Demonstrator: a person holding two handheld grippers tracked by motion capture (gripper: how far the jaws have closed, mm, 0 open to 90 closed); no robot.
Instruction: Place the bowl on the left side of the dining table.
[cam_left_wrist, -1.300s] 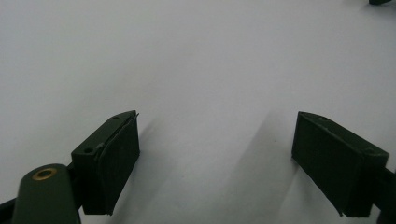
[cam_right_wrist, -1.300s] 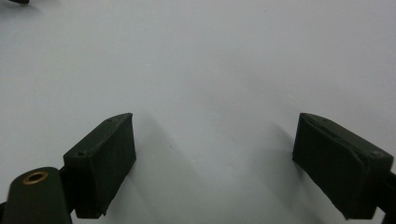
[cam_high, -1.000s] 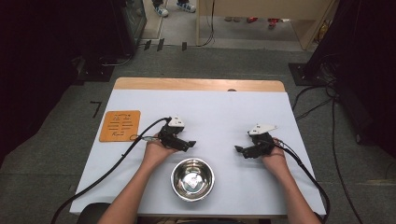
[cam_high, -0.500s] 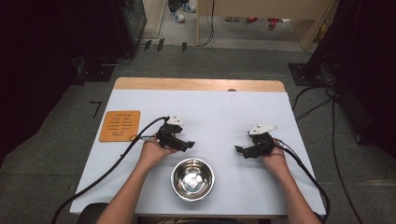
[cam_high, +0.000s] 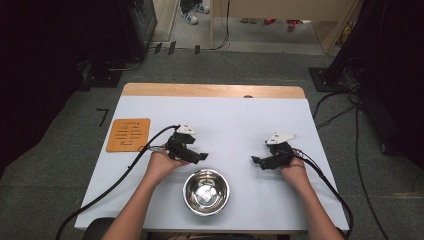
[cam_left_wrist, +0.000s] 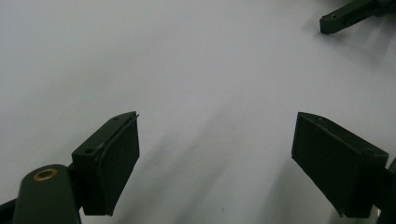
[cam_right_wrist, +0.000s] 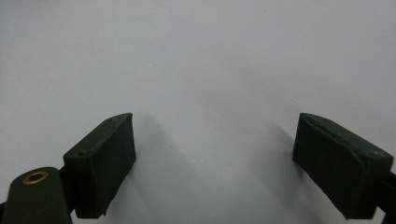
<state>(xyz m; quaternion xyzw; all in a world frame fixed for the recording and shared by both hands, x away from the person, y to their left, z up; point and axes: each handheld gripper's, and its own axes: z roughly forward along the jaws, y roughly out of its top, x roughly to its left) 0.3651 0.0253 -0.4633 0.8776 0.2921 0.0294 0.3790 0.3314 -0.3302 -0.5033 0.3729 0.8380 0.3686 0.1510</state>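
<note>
Steel bowl (cam_high: 206, 192) untouched at the table's (cam_high: 225, 115) near edge, left gripper (cam_high: 200, 156) and right gripper (cam_high: 256, 161) both spread wide, empty, flanking it: start stage; next, probably a reach for the bowl's rim.

Left tool (cam_high: 200, 156) and right tool (cam_high: 256, 161) low, tips facing inward, jaws of both wide apart.

Bright even light; soft shadows

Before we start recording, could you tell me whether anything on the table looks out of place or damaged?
Nothing stands out: the steel bowl sits upright, the orange card lies flat, and both open grippers hold nothing.
</note>
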